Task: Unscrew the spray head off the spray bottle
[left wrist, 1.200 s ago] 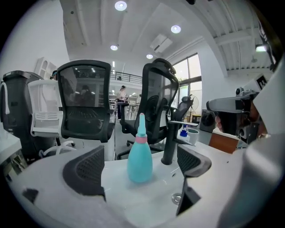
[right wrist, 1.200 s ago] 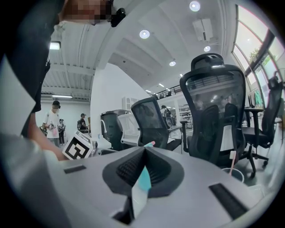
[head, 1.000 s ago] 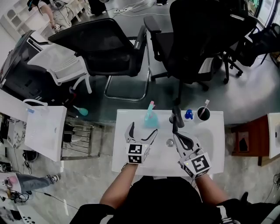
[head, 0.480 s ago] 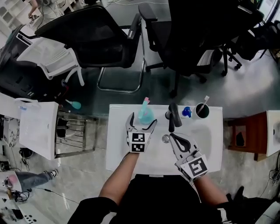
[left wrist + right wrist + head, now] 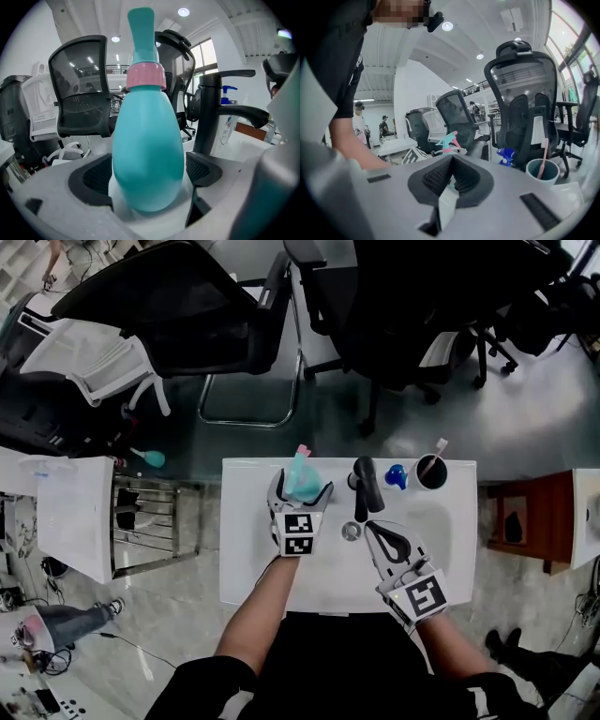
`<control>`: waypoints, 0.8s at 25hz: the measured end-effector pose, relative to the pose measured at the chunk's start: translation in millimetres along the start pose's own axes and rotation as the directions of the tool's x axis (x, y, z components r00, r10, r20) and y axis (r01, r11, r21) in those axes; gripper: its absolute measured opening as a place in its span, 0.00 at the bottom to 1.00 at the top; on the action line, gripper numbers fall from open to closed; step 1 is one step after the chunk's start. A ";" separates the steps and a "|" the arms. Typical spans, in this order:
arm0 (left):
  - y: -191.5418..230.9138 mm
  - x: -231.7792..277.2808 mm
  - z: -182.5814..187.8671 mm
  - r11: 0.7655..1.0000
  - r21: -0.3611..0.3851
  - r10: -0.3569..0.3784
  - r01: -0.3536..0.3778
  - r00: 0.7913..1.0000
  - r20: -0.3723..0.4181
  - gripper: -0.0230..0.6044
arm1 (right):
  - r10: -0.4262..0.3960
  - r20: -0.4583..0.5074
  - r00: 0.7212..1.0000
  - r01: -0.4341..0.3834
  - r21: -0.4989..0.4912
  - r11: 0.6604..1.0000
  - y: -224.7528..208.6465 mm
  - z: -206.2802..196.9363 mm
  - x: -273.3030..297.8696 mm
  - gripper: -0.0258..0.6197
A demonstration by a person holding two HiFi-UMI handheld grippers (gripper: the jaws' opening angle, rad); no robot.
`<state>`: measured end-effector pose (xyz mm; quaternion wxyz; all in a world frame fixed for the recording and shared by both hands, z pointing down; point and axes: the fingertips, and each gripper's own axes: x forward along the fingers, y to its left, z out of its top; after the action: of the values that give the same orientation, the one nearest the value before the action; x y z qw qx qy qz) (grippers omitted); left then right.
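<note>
Spotter: Your left hand-held gripper (image 5: pixel 301 489) has its jaws apart, one on either side of the spray bottle (image 5: pixel 147 140). The pads sit just beside the teal belly and I can't see them pressing, so you hold nothing yet.

Coach: Your right hand-held gripper (image 5: pixel 451 179) has its jaws closed together, with nothing between them.

Spotter: The bottle stands upright at the far edge of the tabletop (image 5: pixel 253 568), just to your left of the black faucet (image 5: pixel 364 486).

Coach: Its long axis runs straight up, so the pink collar (image 5: pixel 146 77) and the spray head (image 5: pixel 140 33) sit above your left jaws, clear of them.

Spotter: Your right one lies on the faucet's near side, slightly to its right, pointing roughly towards the bottle. Your left is plainly the nearer hand.

Coach: My judgement is that you should clamp the belly with the left. Then bring the right past the faucet, open it and take the head. The twist goes about that upright axis.
</note>
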<state>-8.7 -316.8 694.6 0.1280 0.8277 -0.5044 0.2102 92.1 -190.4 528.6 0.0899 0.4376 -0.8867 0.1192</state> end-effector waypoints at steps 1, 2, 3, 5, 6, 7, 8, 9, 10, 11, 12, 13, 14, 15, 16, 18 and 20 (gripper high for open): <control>-0.6 1.6 -1.3 1.000 0.004 0.004 -0.004 1.000 -0.001 0.81 | 0.001 -0.005 1.000 -0.001 0.003 1.000 -0.6 -1.5 0.9 0.05; -0.9 3.1 -2.6 1.000 0.005 0.008 -0.008 1.000 -0.002 0.81 | 0.000 -0.007 1.000 0.000 0.005 1.000 -1.5 -3.1 1.5 0.05; -1.1 4.3 -3.8 1.000 0.004 0.012 -0.012 1.000 -0.003 0.81 | -0.002 -0.007 1.000 0.002 0.005 1.000 -2.6 -4.6 2.0 0.05; -0.7 6.1 -5.3 1.000 0.004 0.021 -0.021 1.000 -0.003 0.81 | -0.007 -0.008 1.000 0.007 0.003 1.000 -4.4 -7.4 2.5 0.05; -0.3 6.4 -5.9 1.000 0.005 0.024 -0.024 1.000 -0.004 0.81 | -0.006 -0.012 1.000 0.006 0.007 1.000 -3.9 -8.1 2.9 0.05; 0.1 6.4 -6.6 1.000 0.005 0.026 -0.026 1.000 -0.006 0.81 | -0.005 -0.016 1.000 0.005 0.012 1.000 -2.8 -8.7 3.1 0.05; 0.5 6.3 -6.9 1.000 0.004 0.026 -0.026 1.000 -0.008 0.81 | -0.004 -0.019 1.000 0.004 0.014 1.000 -2.2 -9.7 3.1 0.05; 1.1 6.1 -6.8 1.000 0.005 0.027 -0.027 1.000 -0.009 0.80 | -0.003 -0.022 1.000 0.004 0.014 1.000 -2.0 -11.1 3.2 0.05; 1.9 5.8 -6.5 1.000 0.008 0.028 -0.028 1.000 -0.009 0.75 | -0.003 -0.026 1.000 0.003 0.013 1.000 -1.8 -12.9 3.2 0.05; 2.8 5.5 -6.2 1.000 0.013 0.027 -0.027 1.000 -0.009 0.74 | -0.001 -0.030 1.000 0.001 0.013 1.000 -1.3 -14.4 3.4 0.05; 3.4 5.5 -5.9 1.000 0.017 0.025 -0.025 1.000 -0.008 0.74 | 0.001 -0.031 1.000 -0.001 0.013 1.000 -0.5 -15.2 3.7 0.05; 3.8 5.9 -5.6 0.999 0.022 0.023 -0.023 1.000 -0.007 0.73 | 0.003 -0.030 1.000 -0.003 0.012 1.000 0.3 -15.5 4.1 0.05; 4.1 6.3 -5.9 0.999 0.028 0.024 -0.024 1.000 -0.007 0.73 | 0.005 -0.028 1.000 -0.004 0.012 1.000 1.1 -15.5 4.5 0.05; 4.4 6.3 -7.2 0.999 0.033 0.028 -0.028 1.000 -0.009 0.73 | 0.006 -0.027 1.000 -0.005 0.012 1.000 1.9 -15.8 4.6 0.05; 4.8 5.6 -9.0 0.999 0.037 0.034 -0.034 0.999 -0.012 0.73 | 0.007 -0.028 1.000 -0.006 0.011 1.000 2.9 -16.2 4.6 0.05; 5.6 2.3 -9.6 0.998 0.040 0.044 -0.044 0.999 -0.011 0.73 | 0.009 -0.028 1.000 -0.009 0.007 1.000 5.3 -16.5 4.0 0.05; 6.4 -1.6 -7.4 0.998 0.040 0.051 -0.051 0.999 -0.003 0.73 | 0.011 -0.026 1.000 -0.011 0.002 1.000 7.7 -16.1 2.6 0.05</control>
<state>-16.6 -315.4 700.3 0.1071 0.8165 -0.5208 0.2250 85.3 -183.1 543.7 0.1001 0.4314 -0.8876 0.1263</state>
